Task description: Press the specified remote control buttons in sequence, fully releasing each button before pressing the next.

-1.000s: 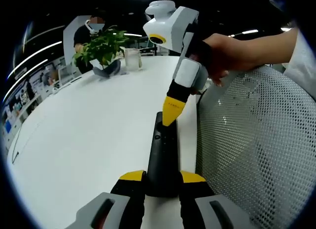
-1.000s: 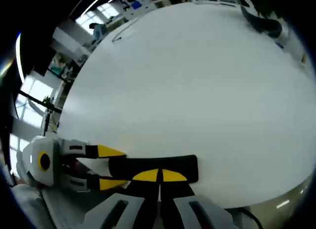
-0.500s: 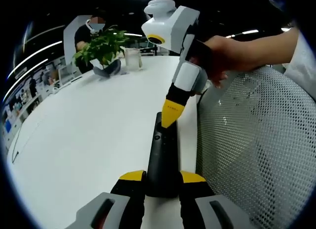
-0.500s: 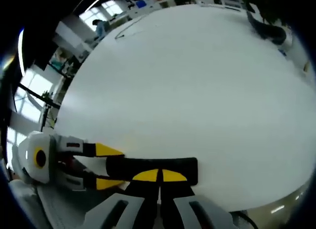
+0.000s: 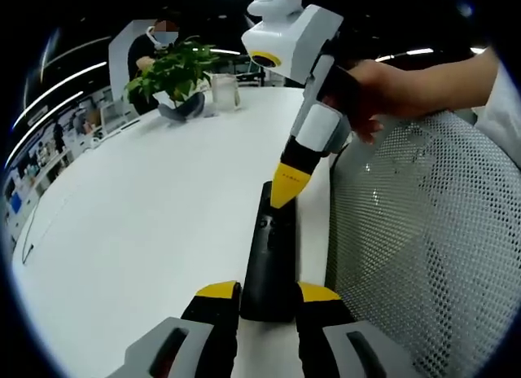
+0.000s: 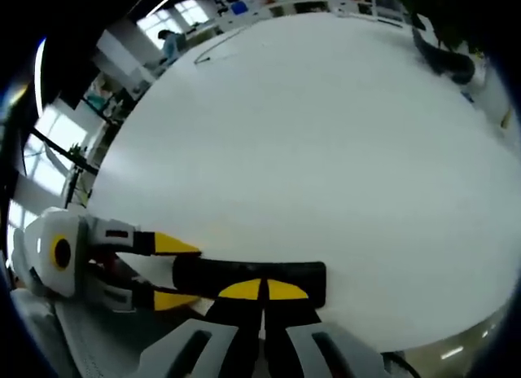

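Black remote (image 5: pixel 269 252) lying flat on the white worktop (image 5: pixel 146 223) near its edge, beside a mesh chair back (image 5: pixel 423 248); the left tongs (image 5: pixel 268 295) clamp its near end between their yellow tips. The right tongs (image 5: pixel 286 185), closed with tips together and held by a hand (image 5: pixel 383 89), point down at the remote's far, button end, tips at or just above its face. A plant (image 5: pixel 175 68) and a glass (image 5: pixel 224 93) stand far across the worktop.

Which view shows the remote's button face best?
Left gripper view: the remote runs lengthwise away from the camera, its buttons visible, with the right gripper tip over its far part. The right gripper view gives a side-on black bar, partly covered by its own jaws.
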Tool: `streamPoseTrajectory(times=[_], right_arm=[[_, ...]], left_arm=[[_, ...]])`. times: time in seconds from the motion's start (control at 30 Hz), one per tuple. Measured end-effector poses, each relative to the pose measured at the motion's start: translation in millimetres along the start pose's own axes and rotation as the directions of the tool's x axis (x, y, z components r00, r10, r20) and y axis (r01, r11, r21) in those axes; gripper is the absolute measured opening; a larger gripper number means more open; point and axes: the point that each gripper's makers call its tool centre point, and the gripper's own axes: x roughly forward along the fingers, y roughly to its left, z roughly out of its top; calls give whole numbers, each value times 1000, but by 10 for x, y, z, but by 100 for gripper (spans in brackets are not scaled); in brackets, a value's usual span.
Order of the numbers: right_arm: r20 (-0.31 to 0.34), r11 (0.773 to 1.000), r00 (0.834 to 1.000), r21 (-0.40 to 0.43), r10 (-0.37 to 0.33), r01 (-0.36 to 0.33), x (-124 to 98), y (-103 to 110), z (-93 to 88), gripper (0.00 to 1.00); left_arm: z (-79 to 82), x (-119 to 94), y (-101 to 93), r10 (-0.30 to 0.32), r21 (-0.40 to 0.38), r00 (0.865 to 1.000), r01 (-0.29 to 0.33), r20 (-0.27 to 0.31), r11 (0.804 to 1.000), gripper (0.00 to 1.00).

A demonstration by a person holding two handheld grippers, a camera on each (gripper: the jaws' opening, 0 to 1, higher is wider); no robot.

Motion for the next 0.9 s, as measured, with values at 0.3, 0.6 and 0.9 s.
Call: streamPoseTrajectory(times=[0.3,0.6,0.9], right_arm=[[9,992,1000,-120,-23,24,5,13,-12,0],[27,956,993,-271,-112,115,10,35,-26,0],[19,1000,1000,11,22,-22,-17,-2,6,0]], left_arm=[[-15,-11,-18,-14,10,1000,14,-9,1000,25],[6,10,-35,-14,18,1000,15,-4,1000,25],[9,1,-39,-17,28,1000,17,-10,999,25]])
